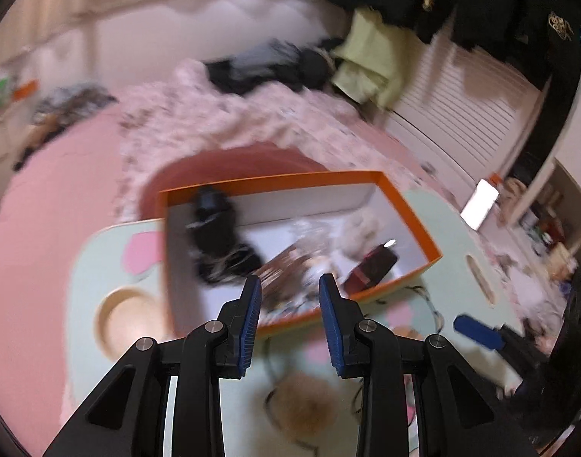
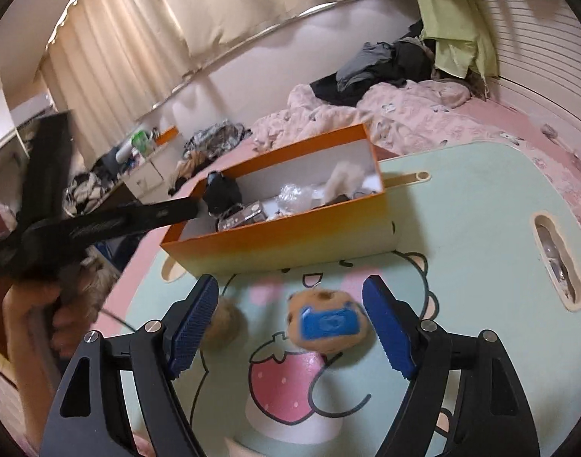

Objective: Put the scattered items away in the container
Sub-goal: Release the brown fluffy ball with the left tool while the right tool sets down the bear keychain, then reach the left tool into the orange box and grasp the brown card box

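Right hand-held gripper (image 2: 290,329): held spread wide with nothing between the pads, poised just above the plush toy (image 2: 324,321)
Left hand-held gripper (image 1: 289,318): fingers parted and nothing held, aimed over the near wall of the orange box (image 1: 400,198)
Plush toy: a tan, blurred piece with a blue camera patch, lying on the bench (image 2: 473,251) between the right fingers, at 6 o'clock from the box
Fluffy ball (image 2: 223,323): a second tan item on the bench, just beside the right gripper's left pad, at 9 o'clock from the plush toy
Orange box: several things already lie inside, a black item (image 1: 214,236) at the 9 o'clock end, a dark red case (image 1: 372,270) at 3 o'clock, clear wrapping and white fluff between
Progress: judged well advanced; at least two soft items, and what seems to be a thin cord seen in the left view, are left outside
Next: the plush toy is judged the next pick
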### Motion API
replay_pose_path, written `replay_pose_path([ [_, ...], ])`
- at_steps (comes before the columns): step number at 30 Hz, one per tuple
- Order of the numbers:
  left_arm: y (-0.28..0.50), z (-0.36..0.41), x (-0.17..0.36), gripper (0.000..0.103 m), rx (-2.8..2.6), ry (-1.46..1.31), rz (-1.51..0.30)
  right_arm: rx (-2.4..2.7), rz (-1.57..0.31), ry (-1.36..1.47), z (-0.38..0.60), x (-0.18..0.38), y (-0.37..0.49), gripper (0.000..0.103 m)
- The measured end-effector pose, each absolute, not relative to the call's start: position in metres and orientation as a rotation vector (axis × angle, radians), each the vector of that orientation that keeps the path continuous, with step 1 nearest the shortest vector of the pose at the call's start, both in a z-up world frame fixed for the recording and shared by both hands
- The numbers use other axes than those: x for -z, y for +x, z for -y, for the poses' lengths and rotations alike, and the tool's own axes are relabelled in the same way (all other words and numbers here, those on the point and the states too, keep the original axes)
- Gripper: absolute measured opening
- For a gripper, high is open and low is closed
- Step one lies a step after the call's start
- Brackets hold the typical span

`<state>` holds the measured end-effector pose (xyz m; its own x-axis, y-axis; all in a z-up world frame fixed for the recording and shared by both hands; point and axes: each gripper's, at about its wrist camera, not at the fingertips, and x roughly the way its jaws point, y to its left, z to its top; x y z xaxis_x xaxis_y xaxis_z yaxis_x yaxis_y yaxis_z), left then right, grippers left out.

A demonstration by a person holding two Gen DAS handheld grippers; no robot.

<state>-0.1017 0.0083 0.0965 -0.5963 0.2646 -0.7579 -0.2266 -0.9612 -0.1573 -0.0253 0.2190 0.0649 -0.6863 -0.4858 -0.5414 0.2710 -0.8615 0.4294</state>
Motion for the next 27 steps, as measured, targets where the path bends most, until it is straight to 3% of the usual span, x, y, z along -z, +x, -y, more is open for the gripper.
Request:
replay_pose_path([
  [3, -0.129, -0.018, -0.086, 0.029, -2.543, -1.333, 0.007, 2.502, 0.472, 0.950, -0.219, -0.062, -0.026, 0.078],
  [7, -0.144, -0.026, -0.070, 0.020, -2.447, -1.434, -0.009, 2.458, 0.479, 1.001, -0.219, -0.053, -0.027, 0.078],
  [14, -0.149, -0.019, -0.073, 0.020, -2.474, -1.460, -0.049, 2.431, 0.471, 1.033, -0.218, -0.046, -0.026, 0.078],
  [27, -0.161, -0.027, -0.066, 0.034, -2.411, -1.475, -0.167, 2.393, 0.491, 1.117, -0.217, -0.037, -0.029, 0.078],
])
